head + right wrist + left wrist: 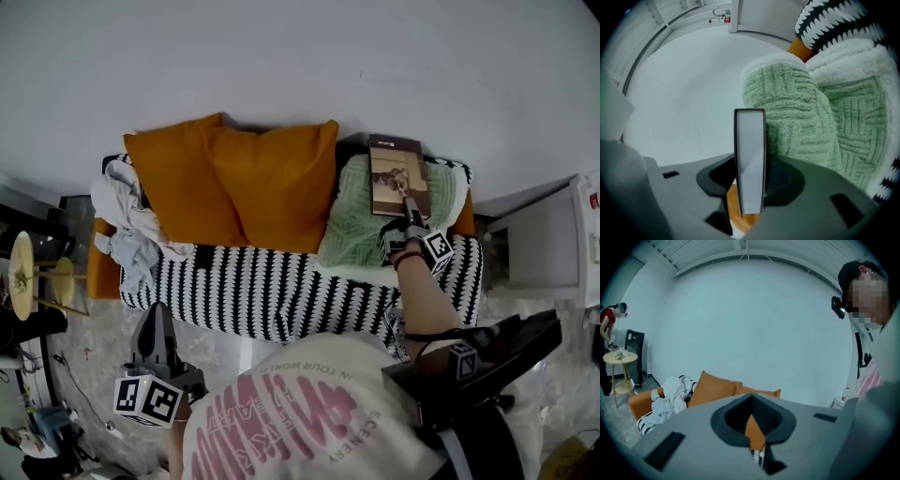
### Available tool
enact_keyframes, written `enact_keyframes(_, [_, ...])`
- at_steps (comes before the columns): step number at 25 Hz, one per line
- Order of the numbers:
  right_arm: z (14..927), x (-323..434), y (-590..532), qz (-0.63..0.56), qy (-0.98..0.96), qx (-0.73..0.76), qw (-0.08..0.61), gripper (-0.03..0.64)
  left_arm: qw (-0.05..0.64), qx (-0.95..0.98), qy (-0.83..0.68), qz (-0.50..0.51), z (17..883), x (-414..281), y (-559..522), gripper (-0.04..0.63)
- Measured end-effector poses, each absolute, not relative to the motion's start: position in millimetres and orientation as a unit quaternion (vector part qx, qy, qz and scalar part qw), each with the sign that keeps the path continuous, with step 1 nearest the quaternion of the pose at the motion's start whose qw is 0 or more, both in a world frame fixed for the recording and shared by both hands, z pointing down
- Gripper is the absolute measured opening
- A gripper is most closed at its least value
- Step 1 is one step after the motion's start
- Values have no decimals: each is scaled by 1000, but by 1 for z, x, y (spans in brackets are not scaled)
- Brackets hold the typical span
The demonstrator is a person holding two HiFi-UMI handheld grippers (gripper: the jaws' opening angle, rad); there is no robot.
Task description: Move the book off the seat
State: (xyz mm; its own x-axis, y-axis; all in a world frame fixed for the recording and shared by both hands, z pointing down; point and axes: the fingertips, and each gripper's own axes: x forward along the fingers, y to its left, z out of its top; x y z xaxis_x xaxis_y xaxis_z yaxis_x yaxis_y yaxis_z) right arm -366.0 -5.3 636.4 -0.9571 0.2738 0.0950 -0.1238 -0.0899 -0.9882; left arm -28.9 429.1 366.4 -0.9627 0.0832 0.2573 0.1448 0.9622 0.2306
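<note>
Items I log through the left gripper's camera:
1. Left gripper (753, 427), 6 o'clock: jaws closed together, nothing between them.
2. Orange cushions (715, 387), 7 o'clock.
3. Heap of pale clothes (670, 397), 8 o'clock, just beside the cushions.
4. Round side table (619, 358) and black chair (635, 348), 9 o'clock.
5. White wall (750, 324) behind everything.

I have open passage along the front strip of the black-and-white zigzag-covered sofa seat (281, 291). Two orange fabric cushions (234, 183) block the back, a heap of pale crumpled clothes (131, 220) fills the left end, and a thick green knitted blanket (356, 225) crowds the right end.
</note>
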Motion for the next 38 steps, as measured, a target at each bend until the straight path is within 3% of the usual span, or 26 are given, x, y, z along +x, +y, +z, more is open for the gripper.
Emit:
enact_keyframes(19, [608, -312, -39, 736, -655, -81, 152, 161, 120, 61, -981, -138, 372, -98, 390, 9])
enact_keyframes(38, [457, -232, -140, 712, -683, -162, -5, 161, 115, 306, -934, -147, 366, -191, 262, 9])
